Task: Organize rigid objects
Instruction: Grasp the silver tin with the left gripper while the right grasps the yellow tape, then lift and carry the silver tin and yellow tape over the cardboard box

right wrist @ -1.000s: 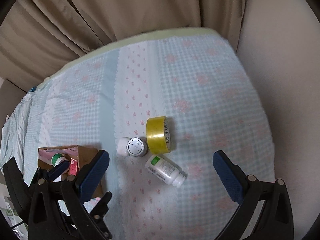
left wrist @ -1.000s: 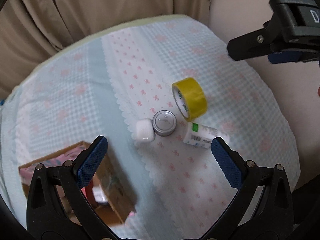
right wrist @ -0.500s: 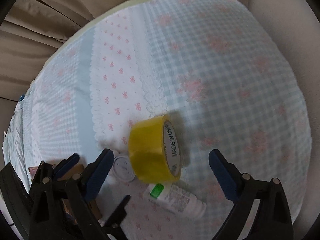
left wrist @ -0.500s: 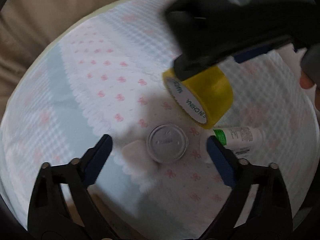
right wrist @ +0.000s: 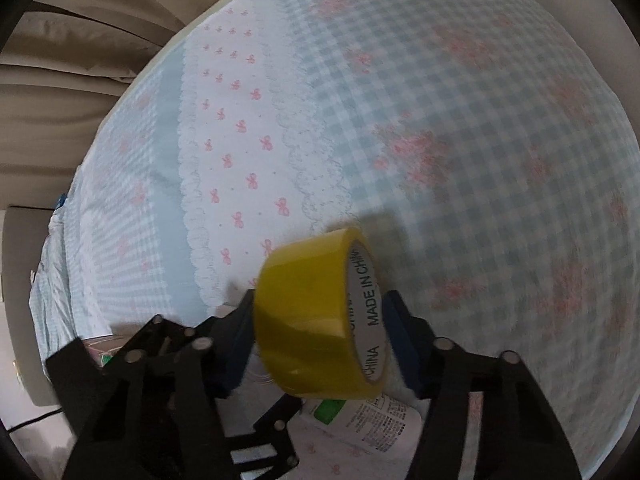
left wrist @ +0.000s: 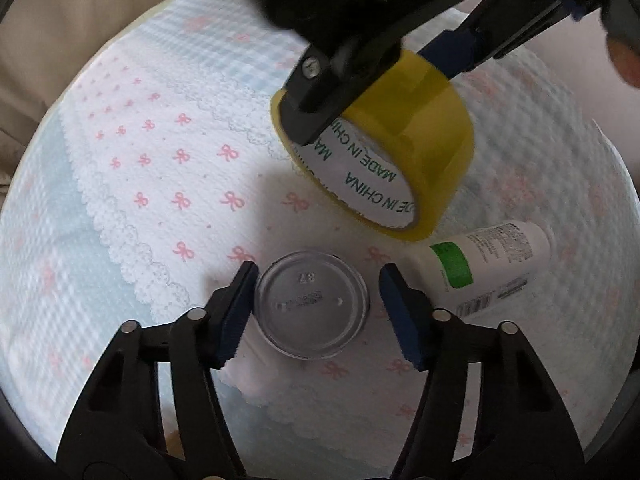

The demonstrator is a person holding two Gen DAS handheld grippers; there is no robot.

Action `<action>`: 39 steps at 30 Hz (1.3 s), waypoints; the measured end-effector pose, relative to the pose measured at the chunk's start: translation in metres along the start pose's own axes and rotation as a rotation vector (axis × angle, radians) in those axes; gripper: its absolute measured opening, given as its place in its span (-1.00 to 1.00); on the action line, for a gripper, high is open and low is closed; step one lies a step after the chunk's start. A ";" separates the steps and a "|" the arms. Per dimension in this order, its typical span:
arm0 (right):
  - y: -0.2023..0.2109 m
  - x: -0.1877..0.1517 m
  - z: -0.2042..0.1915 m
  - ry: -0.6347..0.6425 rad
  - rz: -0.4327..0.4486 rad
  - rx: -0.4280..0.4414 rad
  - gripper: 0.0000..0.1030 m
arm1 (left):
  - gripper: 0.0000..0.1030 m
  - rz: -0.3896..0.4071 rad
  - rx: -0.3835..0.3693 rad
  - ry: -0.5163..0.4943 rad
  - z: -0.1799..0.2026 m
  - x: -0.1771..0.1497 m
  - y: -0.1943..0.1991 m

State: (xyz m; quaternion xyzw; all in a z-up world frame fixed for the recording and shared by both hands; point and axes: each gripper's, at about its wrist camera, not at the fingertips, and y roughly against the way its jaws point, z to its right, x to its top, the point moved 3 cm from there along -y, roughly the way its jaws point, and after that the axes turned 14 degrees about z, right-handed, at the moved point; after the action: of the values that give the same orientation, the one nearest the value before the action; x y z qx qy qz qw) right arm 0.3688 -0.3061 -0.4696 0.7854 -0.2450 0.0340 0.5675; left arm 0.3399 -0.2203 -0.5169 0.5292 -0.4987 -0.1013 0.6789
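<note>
In the left wrist view a round jar with a clear lid [left wrist: 310, 306] stands on the bow-print cloth [left wrist: 168, 168]. My left gripper [left wrist: 316, 280] straddles it with jaws closing. The left pad is at the jar's rim and a narrow gap shows at the right pad. My right gripper [right wrist: 322, 300] is closing on a yellow tape roll [right wrist: 308, 312], and its pads meet both flat sides. Its black fingers [left wrist: 320, 92] also cross the tape roll [left wrist: 420, 120] seen from the left wrist. A white bottle with a green label [left wrist: 492, 264] lies on its side beside the jar.
The white bottle [right wrist: 372, 420] lies just under the tape roll. A corner of a cardboard box [right wrist: 100, 352] shows behind the left gripper's frame. Beige curtains [right wrist: 80, 40] hang past the cloth's far edge. Checked cloth [right wrist: 500, 160] stretches to the right.
Both grippers dropped toward the cloth and their jaws narrowed. The left now frames the jar, and the right has closed around the tape roll. The small white case beside the jar is out of sight.
</note>
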 end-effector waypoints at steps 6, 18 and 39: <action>0.004 0.001 -0.005 0.030 0.003 0.016 -0.22 | -0.02 0.006 0.005 0.010 -0.008 0.001 0.003; 0.034 -0.001 -0.002 0.025 0.051 -0.005 -0.23 | -0.02 0.041 0.033 0.086 -0.019 0.010 0.037; 0.231 -0.030 -0.088 0.149 0.224 0.107 -0.23 | -0.02 0.221 0.242 0.326 -0.003 0.030 0.294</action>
State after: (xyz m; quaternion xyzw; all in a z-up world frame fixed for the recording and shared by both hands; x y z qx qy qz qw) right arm 0.2640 -0.2708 -0.2462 0.7776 -0.2859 0.1684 0.5341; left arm 0.2419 -0.1152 -0.2583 0.5583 -0.4458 0.1211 0.6891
